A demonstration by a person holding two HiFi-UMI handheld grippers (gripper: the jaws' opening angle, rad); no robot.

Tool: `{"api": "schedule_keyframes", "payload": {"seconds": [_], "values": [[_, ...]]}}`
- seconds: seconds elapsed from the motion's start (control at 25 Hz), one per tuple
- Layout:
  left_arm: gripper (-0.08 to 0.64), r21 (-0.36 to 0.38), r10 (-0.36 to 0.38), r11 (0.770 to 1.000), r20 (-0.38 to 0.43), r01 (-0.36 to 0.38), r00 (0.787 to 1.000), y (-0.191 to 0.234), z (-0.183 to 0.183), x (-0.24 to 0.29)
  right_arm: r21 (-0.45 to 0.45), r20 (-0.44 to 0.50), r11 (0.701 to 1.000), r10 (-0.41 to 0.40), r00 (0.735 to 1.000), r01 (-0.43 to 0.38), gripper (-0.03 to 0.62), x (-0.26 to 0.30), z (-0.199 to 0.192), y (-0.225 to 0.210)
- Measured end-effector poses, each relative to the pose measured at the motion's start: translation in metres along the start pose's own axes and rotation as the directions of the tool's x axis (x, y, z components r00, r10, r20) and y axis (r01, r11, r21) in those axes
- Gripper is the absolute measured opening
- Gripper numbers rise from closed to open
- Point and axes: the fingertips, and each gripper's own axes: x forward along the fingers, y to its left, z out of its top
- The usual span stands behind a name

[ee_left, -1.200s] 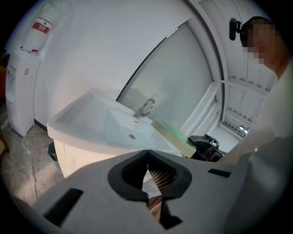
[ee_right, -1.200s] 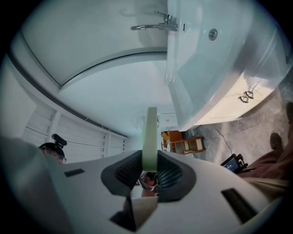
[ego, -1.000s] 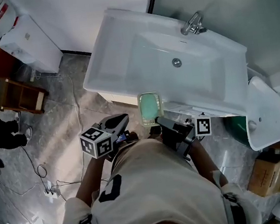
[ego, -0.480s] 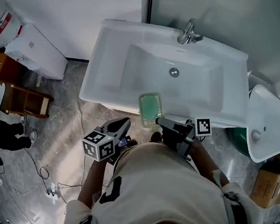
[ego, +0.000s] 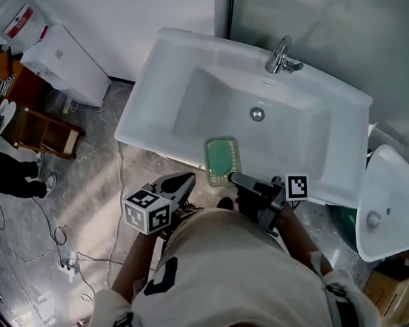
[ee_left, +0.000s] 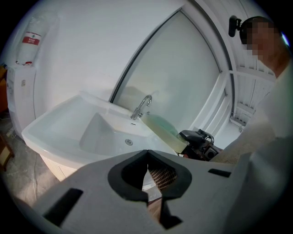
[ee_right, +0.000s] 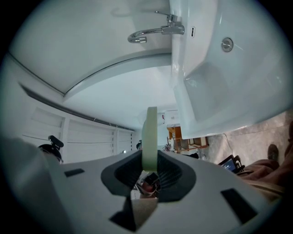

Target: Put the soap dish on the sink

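Note:
A pale green soap dish [ego: 221, 157] hangs flat over the front rim of the white sink [ego: 177, 65]. My right gripper [ego: 231, 177] is shut on its near end. In the right gripper view the soap dish [ee_right: 149, 136] shows edge-on, clamped between the jaws of the right gripper [ee_right: 147, 163], with the sink [ee_right: 215, 77] and its faucet [ee_right: 151, 33] beyond. My left gripper [ego: 184, 181] is shut and holds nothing, just left of the dish and short of the rim. The left gripper view shows the left gripper [ee_left: 147, 154], the soap dish [ee_left: 162, 130] and the sink [ee_left: 64, 132].
The chrome faucet [ego: 280, 56] stands at the sink's back edge, the drain [ego: 257, 114] in the bowl. A white cabinet [ego: 68, 61] and a wooden shelf [ego: 40, 132] stand at the left. A white toilet [ego: 381, 199] is at the right. Cables [ego: 65, 267] lie on the floor.
Both grippers have moved forward toward the sink. The soap dish, still gripped, now overlaps the sink's front rim instead of hanging just before it.

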Motion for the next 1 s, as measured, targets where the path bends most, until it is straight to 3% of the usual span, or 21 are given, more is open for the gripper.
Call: {"api": "schedule_keyframes", "payload": {"seconds": [0.44,1.0], "values": [[0.02,-0.011,0.024,1.0,-0.018,-0.024,1.0,-0.019,-0.003,0.019,0.012,-0.032,1.0,-0.009,0.999,0.01,0.091,-0.016,0.011,-0.005],[0.02,-0.007,-0.036,0.999,-0.022,0.036,0.999,0.024,0.024,0.029,0.005,0.058,0.999,-0.041,0.997,0.041,0.091,0.01,0.043,-0.012]]}}
